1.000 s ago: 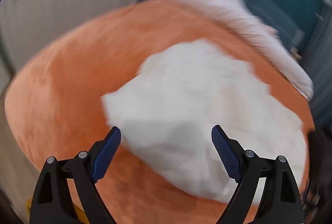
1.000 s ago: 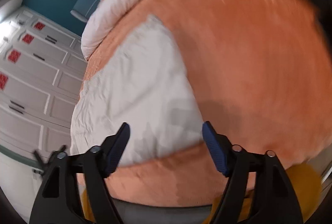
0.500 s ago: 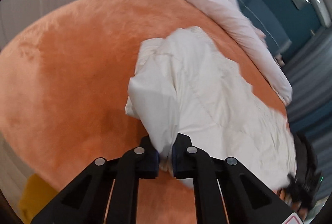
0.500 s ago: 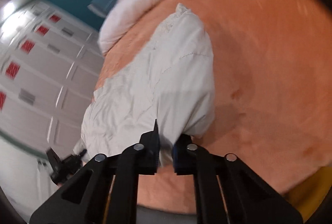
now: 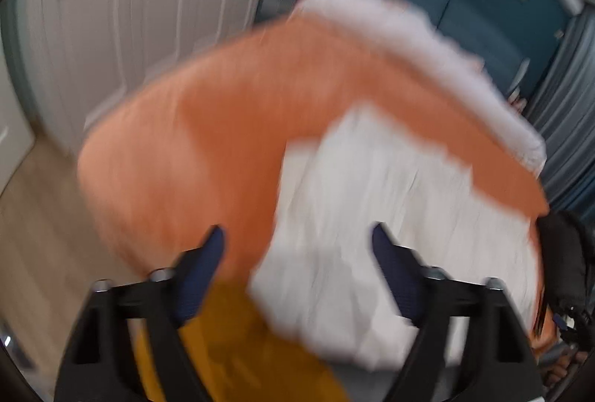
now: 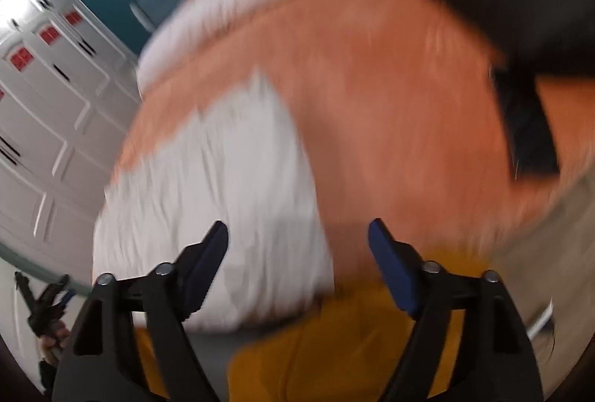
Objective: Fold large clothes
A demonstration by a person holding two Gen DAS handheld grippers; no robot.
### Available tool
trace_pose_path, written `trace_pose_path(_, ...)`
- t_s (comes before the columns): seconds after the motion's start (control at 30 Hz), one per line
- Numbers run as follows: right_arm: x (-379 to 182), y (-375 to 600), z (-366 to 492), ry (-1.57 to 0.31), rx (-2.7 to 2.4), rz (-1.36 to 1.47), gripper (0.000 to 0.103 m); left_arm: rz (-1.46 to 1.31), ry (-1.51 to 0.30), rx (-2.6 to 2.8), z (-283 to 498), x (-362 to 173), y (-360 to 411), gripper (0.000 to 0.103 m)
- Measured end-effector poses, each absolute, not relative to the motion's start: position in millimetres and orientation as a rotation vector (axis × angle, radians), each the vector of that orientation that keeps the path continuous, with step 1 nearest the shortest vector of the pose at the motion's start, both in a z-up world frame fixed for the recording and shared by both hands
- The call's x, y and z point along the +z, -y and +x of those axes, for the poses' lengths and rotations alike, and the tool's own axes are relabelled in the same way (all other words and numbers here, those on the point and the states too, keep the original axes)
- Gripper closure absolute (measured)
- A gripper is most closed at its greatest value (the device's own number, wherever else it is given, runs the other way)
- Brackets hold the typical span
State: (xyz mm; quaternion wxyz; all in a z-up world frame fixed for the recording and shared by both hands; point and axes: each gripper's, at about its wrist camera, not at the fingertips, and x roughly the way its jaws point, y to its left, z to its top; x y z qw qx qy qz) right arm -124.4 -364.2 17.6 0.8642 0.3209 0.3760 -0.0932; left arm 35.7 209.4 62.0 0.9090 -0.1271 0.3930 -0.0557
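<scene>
- Both our grippers, left (image 5: 297, 268) and right (image 6: 297, 262), have just been opening; half a second ago each pinched the garment (image 5: 379, 216), now fingers spread, nothing between.
- Garment lies folded on the orange bed (image 5: 208, 149), near its front edge.
- Risk: the released fold may spring loose.
- Count: one garment, two grippers.

Home bedroom: my bed's orange blanket (image 5: 223, 141), white panelled wardrobe doors (image 6: 48, 126), teal wall (image 5: 427, 4), grey curtains (image 5: 569, 97).
</scene>
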Motion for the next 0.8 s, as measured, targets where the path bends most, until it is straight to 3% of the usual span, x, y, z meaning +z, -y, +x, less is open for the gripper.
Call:
trace_pose_path(0.13,27,379,-70,-0.729,-0.174,0.663,0.024,-0.229,-0.76,-0.153,108,70,-179,0.019)
trace_pose_path(0.33,-28,375,18,-0.813,-0.177,0.714,0.022,-0.248,-0.953,-0.2,206,-5,-147,0.018)
trace_pose_path(0.37,-36,373,30,-0.835,-0.178,0.724,0.026,-0.241,-0.994,-0.196,214,-16,-142,0.033)
trace_pose_path(0.43,-48,358,50,-0.896,-0.181,0.72,0.076,-0.241,-1.045,-0.204,217,-32,-136,0.058)
trace_pose_path(0.47,-43,348,56,-0.909,-0.189,0.671,0.085,-0.241,-1.04,-0.212,215,-33,-136,0.073)
trace_pose_path(0.53,-11,329,52,-0.815,-0.122,0.595,0.091,-0.24,-0.97,-0.229,204,-18,-143,0.09)
trace_pose_path(0.67,67,303,31,-0.564,0.034,0.538,0.092,-0.284,-0.812,-0.227,172,29,-165,0.092)
trace_pose_path(0.8,45,302,51,-0.621,-0.045,0.512,0.092,-0.301,-0.847,-0.147,178,15,-179,0.092)
